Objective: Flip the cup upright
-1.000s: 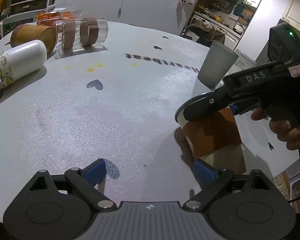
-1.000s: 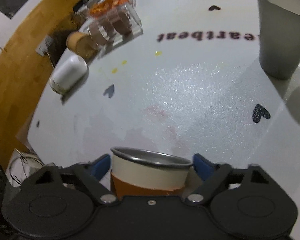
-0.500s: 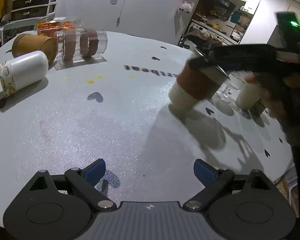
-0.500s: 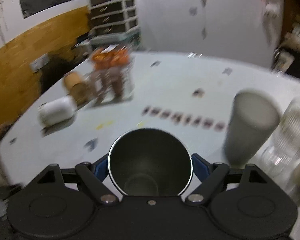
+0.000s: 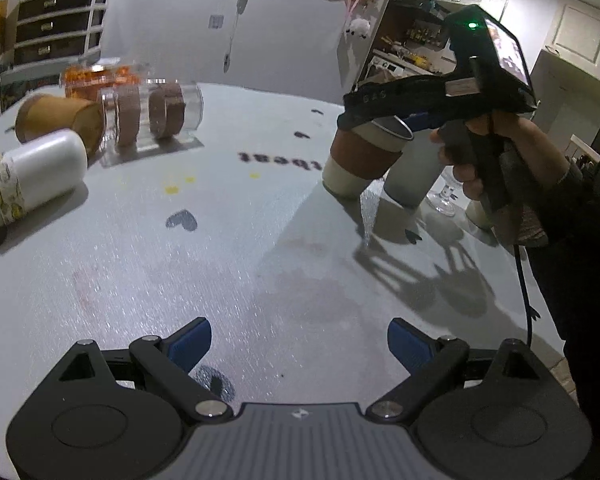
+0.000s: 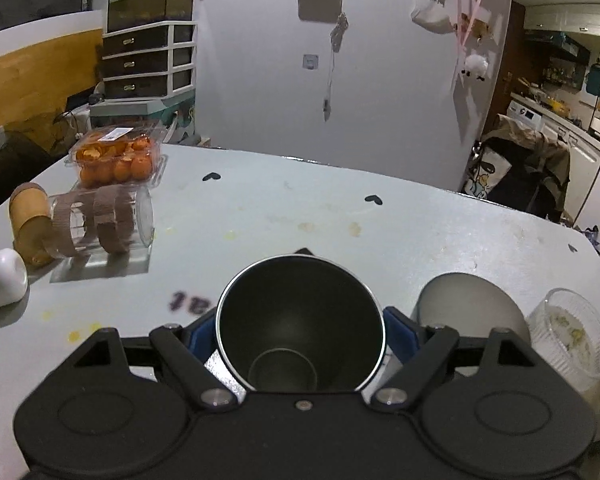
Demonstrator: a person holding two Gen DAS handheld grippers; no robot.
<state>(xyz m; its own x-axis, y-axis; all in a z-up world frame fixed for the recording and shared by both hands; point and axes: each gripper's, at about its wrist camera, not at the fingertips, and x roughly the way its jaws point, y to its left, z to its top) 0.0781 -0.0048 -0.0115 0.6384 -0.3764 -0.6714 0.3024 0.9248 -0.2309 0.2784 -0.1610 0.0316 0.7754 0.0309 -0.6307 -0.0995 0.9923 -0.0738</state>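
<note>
The cup [image 5: 362, 160] is cream with a brown sleeve and a metal rim. It stands nearly upright, tilted a little, with its base at the white table [image 5: 260, 260]. My right gripper [image 5: 384, 120] is shut on the cup near its rim. In the right wrist view the cup's dark open mouth [image 6: 300, 320] fills the space between my right gripper's [image 6: 300, 332] blue pads. My left gripper [image 5: 300, 340] is open and empty, low over the table's near edge, well apart from the cup.
A grey tumbler [image 5: 414, 178] and a stemmed glass [image 5: 444, 196] stand right behind the cup. A white cup [image 5: 36, 172], a brown cup [image 5: 60, 120] and a clear jar [image 5: 152, 114] lie on their sides at far left, beside a box of oranges [image 6: 118, 158].
My right gripper has lifted the cup from the table's near right, turned it from lying to mouth-up, and lowered it beside the grey tumbler. The left gripper has stayed put.
</note>
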